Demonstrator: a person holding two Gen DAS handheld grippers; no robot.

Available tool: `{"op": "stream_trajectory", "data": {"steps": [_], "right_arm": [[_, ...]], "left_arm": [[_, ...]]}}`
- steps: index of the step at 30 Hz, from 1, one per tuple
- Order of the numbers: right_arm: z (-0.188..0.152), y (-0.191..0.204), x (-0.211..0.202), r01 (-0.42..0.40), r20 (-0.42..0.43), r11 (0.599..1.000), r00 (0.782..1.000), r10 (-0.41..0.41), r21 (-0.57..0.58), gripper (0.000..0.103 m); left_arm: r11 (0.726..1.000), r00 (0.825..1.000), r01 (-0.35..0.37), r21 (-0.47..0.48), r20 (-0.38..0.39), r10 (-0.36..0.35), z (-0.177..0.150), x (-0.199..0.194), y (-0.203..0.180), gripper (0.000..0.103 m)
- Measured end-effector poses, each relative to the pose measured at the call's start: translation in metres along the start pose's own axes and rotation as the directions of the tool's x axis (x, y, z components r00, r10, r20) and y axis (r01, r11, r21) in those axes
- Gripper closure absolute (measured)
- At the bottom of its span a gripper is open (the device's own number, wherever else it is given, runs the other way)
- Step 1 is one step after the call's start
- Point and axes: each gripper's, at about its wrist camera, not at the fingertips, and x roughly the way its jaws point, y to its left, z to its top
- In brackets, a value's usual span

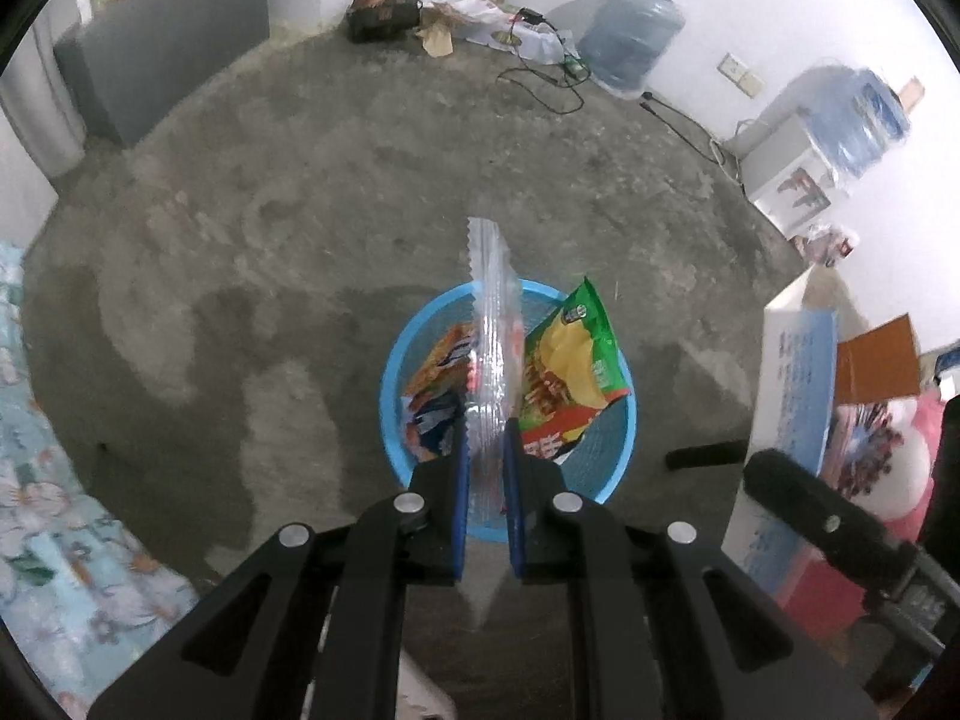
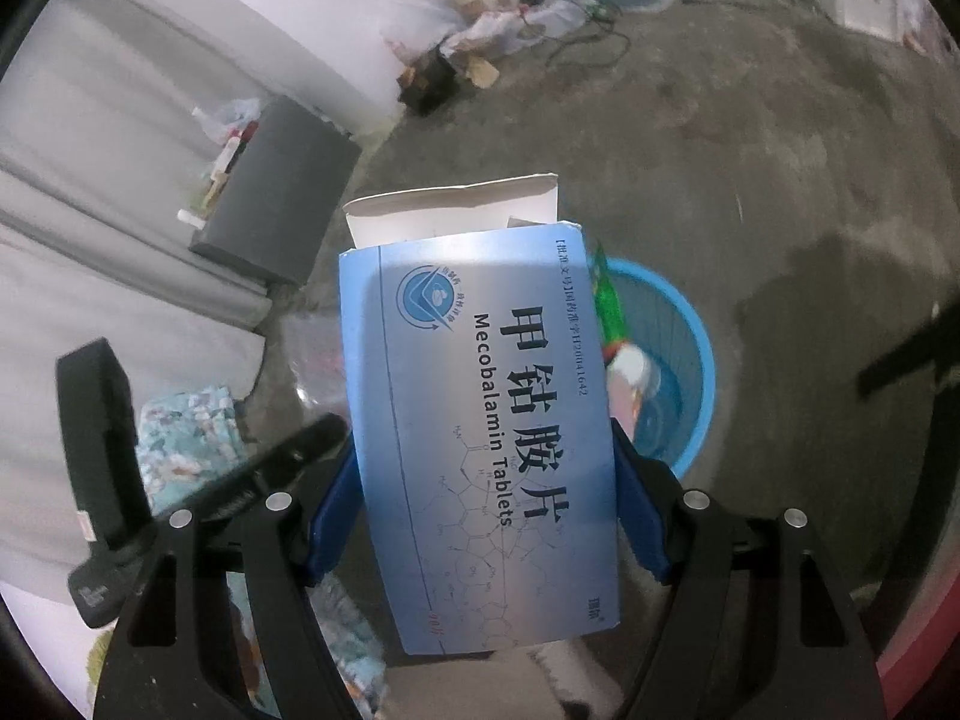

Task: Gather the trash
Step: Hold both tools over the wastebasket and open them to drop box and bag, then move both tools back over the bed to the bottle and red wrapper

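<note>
1. The left gripper pinches a clear plastic wrapper directly above the blue basket, which already holds snack bags.
2. The right gripper clamps a blue medicine box, its jaws wide around it, beside the basket.
3. Risk: the light wrapper may drift past the rim when released.
4. Risk: the box's open flap may catch the rim.

I see bare concrete floor ahead, white walls beyond, a grey cabinet far left.
</note>
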Motion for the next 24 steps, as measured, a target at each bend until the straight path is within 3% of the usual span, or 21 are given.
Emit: {"op": "stream_trajectory", "data": {"steps": [1, 2, 3, 4, 5, 10, 24], "right_arm": [[0.004, 0.003, 0.004, 0.008, 0.002, 1.000, 1.000, -0.008, -0.007, 0.031], [0.008, 0.005, 0.009, 0.013, 0.002, 1.000, 1.000, -0.013, -0.015, 0.031], [0.013, 0.005, 0.015, 0.020, -0.002, 1.000, 1.000, -0.020, -0.023, 0.029], [0.016, 0.005, 0.022, 0.038, -0.003, 0.999, 0.999, -0.038, -0.027, 0.021], [0.016, 0.004, 0.025, 0.053, -0.003, 0.998, 0.999, -0.053, -0.032, 0.019], [0.018, 0.002, 0.050, 0.100, -0.037, 0.994, 0.994, -0.101, -0.043, 0.019], [-0.011, -0.004, 0.015, 0.101, 0.028, 0.995, 0.995, -0.100, -0.026, 0.019]], "left_arm": [[1.000, 1.000, 0.010, -0.008, -0.012, -0.010, 0.002, 0.006, 0.002, 0.089], [1.000, 1.000, 0.016, -0.014, -0.019, -0.017, 0.003, 0.010, 0.003, 0.079], [0.999, 0.999, 0.022, -0.030, -0.027, -0.022, 0.005, 0.016, 0.006, 0.061], [0.999, 1.000, 0.011, -0.041, -0.027, -0.012, 0.006, 0.018, 0.008, 0.054], [0.999, 1.000, -0.005, -0.053, -0.019, 0.004, 0.007, 0.019, 0.011, 0.049], [0.992, 1.000, 0.016, -0.123, -0.001, -0.016, 0.006, 0.006, 0.023, 0.042], [0.992, 0.992, 0.049, -0.116, 0.124, -0.035, -0.013, -0.063, 0.031, 0.037]]}}
